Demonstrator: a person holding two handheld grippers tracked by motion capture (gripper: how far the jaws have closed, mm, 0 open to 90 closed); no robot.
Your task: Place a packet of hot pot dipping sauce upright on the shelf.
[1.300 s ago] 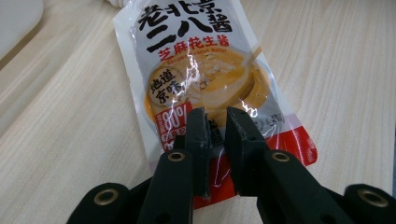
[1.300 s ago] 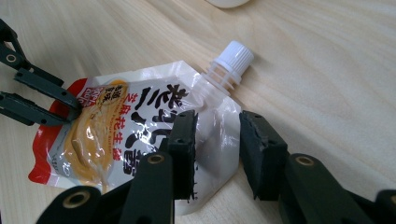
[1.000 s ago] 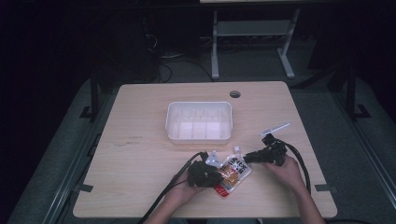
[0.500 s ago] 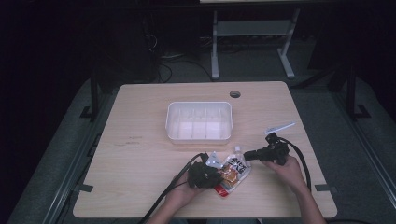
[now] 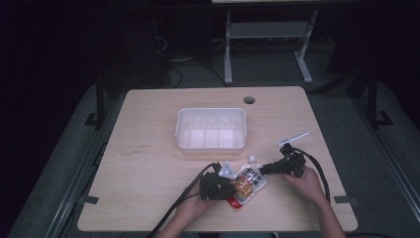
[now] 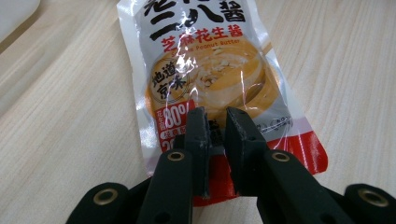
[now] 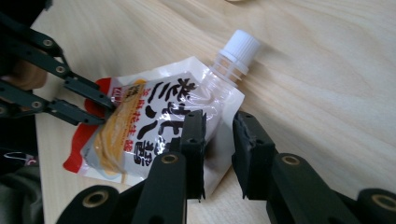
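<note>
A sauce pouch (image 5: 250,179) with a white screw cap (image 5: 253,159) lies flat on the wooden table near its front edge. It is silver with black lettering, a brown picture and a red bottom end. My left gripper (image 5: 233,184) is shut on that red bottom end (image 6: 215,123); it also shows at the left of the right gripper view (image 7: 108,109). My right gripper (image 5: 262,170) comes in from the right, near the cap end. Its jaws (image 7: 218,126) have just been opening and stand apart, with the pouch's (image 7: 154,116) side edge below the cap (image 7: 239,46) between them.
A white plastic tray (image 5: 211,110) with several compartments stands behind the pouch at the table's middle. A round cable hole (image 5: 249,99) sits near the far edge. Black cables trail from both grippers toward the front edge. Bare wood (image 5: 148,163) lies to the left.
</note>
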